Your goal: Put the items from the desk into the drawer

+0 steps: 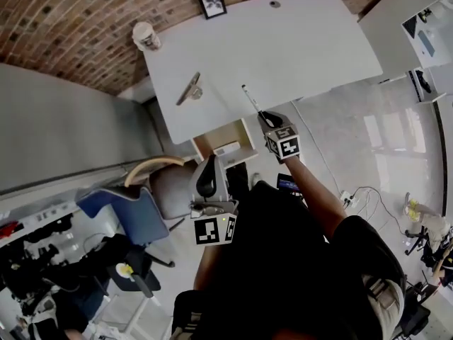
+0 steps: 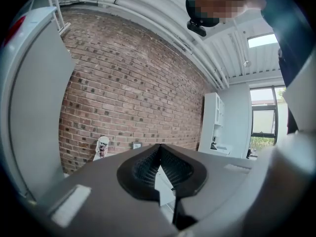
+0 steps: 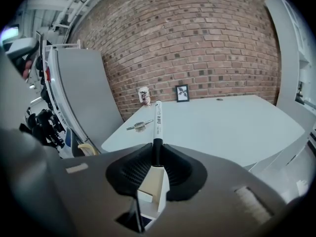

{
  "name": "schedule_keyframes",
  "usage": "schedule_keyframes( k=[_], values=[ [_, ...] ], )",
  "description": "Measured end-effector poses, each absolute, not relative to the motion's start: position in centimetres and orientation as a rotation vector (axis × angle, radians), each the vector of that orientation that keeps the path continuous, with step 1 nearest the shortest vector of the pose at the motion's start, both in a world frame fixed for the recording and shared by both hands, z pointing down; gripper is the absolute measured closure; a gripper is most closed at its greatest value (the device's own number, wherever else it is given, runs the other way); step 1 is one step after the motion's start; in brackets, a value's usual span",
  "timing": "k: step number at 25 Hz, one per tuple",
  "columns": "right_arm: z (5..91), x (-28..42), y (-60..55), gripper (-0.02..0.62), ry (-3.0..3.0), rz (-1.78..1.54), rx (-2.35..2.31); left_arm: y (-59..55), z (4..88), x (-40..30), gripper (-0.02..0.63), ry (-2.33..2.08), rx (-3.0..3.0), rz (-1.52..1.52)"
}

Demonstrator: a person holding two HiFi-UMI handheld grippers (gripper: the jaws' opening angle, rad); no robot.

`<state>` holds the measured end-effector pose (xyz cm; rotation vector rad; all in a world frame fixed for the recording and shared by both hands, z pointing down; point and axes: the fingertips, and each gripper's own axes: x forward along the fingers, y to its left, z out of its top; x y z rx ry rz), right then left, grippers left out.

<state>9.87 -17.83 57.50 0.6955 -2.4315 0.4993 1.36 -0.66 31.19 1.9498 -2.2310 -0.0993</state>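
- The right gripper (image 3: 157,149) has its jaws pinched on the dark end of a marker (image 3: 157,120). The marker's white barrel sticks straight out ahead of the jaws.
- In the head view the right gripper (image 1: 263,117) is at the desk's near edge, and the marker (image 1: 251,99) reaches in over the white desk (image 1: 297,48).
- The left gripper (image 2: 159,149) has its jaws pressed together with nothing between them. It points level at the brick wall.
- In the head view the left gripper (image 1: 207,172) is close to the person's body, below the desk edge and apart from the right one.
- Just under the right gripper the drawer (image 1: 209,142) is pulled open beneath the desk. A small white box (image 1: 226,148) lies inside it.
- The right gripper view shows the same drawer (image 3: 160,191) through the gap below the jaws.
- A small metal item (image 1: 190,89) lies on the desk to the left of the marker, near the front edge.
- At the far left corner stands a paper cup (image 1: 146,36). A small picture frame (image 1: 212,4) stands near it along the wall side.
- Left of the drawer is a grey chair (image 1: 170,190), with a blue chair (image 1: 120,207) beside it.
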Motion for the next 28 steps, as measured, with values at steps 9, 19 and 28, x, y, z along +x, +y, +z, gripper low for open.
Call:
schedule_keyframes(
  k=[9, 19, 28],
  values=[
    [56.1, 11.7, -12.8, 0.523, -2.482, 0.515, 0.660, 4.3, 30.3, 3.1, 0.589, -2.296, 1.917, -0.057],
    [57.1, 11.8, -9.5, 0.523, -2.437, 0.530, 0.644, 5.8, 31.1, 1.4, 0.589, -2.268, 1.918, -0.047],
    [61.2, 10.4, -5.7, 0.523, -2.333, 0.559, 0.625, 6.7, 34.3, -2.0, 0.589, -2.180, 1.924, -0.056]
  ],
)
